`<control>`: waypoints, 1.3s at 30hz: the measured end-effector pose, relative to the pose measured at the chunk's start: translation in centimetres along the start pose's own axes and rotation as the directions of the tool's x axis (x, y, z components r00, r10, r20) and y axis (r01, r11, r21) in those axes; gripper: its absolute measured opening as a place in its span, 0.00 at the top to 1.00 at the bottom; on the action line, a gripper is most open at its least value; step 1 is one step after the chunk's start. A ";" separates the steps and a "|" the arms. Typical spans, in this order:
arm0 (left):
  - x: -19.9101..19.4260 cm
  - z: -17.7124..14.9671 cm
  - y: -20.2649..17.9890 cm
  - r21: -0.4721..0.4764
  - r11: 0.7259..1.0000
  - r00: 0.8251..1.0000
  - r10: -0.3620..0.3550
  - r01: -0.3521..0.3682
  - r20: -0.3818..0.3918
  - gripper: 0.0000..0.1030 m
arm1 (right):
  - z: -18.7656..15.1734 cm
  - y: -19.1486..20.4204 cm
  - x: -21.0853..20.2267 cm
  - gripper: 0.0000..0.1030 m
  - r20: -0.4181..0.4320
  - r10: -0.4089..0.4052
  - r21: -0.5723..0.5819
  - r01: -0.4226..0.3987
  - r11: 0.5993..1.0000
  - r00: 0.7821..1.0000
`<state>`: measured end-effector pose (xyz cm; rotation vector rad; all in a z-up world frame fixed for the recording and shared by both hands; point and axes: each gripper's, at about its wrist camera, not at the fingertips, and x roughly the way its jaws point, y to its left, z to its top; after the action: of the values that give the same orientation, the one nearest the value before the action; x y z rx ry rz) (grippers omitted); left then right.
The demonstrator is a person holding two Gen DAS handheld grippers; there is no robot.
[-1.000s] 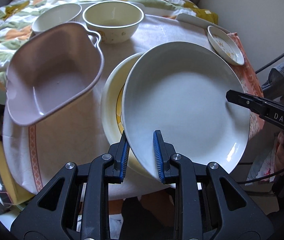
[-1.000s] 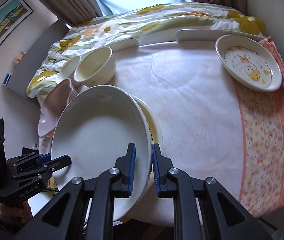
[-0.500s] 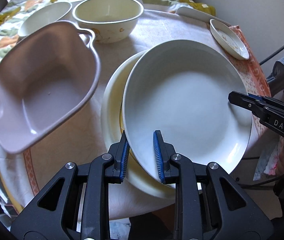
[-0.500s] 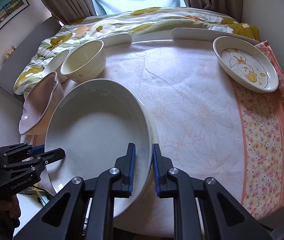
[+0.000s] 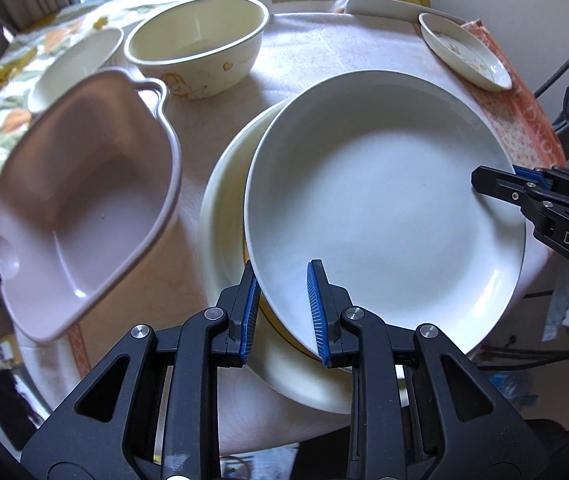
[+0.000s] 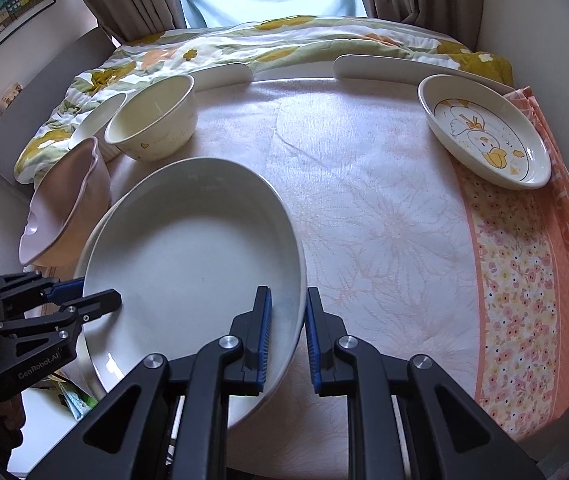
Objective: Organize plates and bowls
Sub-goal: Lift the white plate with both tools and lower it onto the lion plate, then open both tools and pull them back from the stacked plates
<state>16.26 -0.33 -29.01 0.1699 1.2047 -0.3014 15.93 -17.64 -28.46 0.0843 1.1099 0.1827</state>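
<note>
A large white plate (image 5: 384, 208) is held over the table by both grippers. My left gripper (image 5: 284, 312) is shut on its near rim, and my right gripper (image 6: 287, 336) is shut on the opposite rim of the white plate (image 6: 192, 248). Each gripper shows in the other's view: the right gripper (image 5: 496, 186) and the left gripper (image 6: 92, 304). Under the white plate, offset to the left, lies a cream plate (image 5: 224, 208); whether the two touch I cannot tell. A pink handled dish (image 5: 84, 208), a cream bowl (image 5: 200, 52) and a small white bowl (image 5: 72, 64) stand further left.
An oval dish with a duck drawing (image 6: 484, 132) sits at the table's far right, on the orange flowered border. The pale tablecloth (image 6: 384, 220) lies bare between it and the plates. White curved guards (image 6: 404, 68) line the back edge, with a floral quilt (image 6: 244, 44) behind.
Both grippers have sunk with the white plate toward the cream plate and the table. The left gripper's view has rolled a little. Both grips are unchanged.
</note>
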 end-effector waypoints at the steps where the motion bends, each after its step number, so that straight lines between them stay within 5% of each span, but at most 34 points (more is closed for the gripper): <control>1: 0.0 0.0 -0.3 0.017 0.999 0.999 0.032 -0.033 0.004 0.79 | 0.0 0.1 0.1 0.85 0.002 -0.002 -0.003 0.002 1.000 1.000; 4: -0.2 -0.2 -1.3 0.081 0.990 0.993 0.118 -0.120 0.026 0.79 | -0.1 0.5 0.1 0.85 0.012 -0.024 -0.026 0.024 0.999 1.000; 18: -0.3 -0.8 -3.8 0.186 0.931 0.949 0.300 -0.314 0.098 0.79 | -0.7 1.7 0.0 0.85 0.044 -0.105 -0.085 0.108 0.991 0.994; 39: -0.8 -1.9 -4.1 0.180 0.907 0.922 0.359 -0.382 0.149 0.79 | -1.7 2.8 -0.1 0.85 0.062 -0.166 -0.113 0.173 0.978 0.984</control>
<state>13.03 -3.61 -28.80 0.5499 1.0026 -0.0977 14.08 -14.92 -28.69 -0.1108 1.0462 0.0924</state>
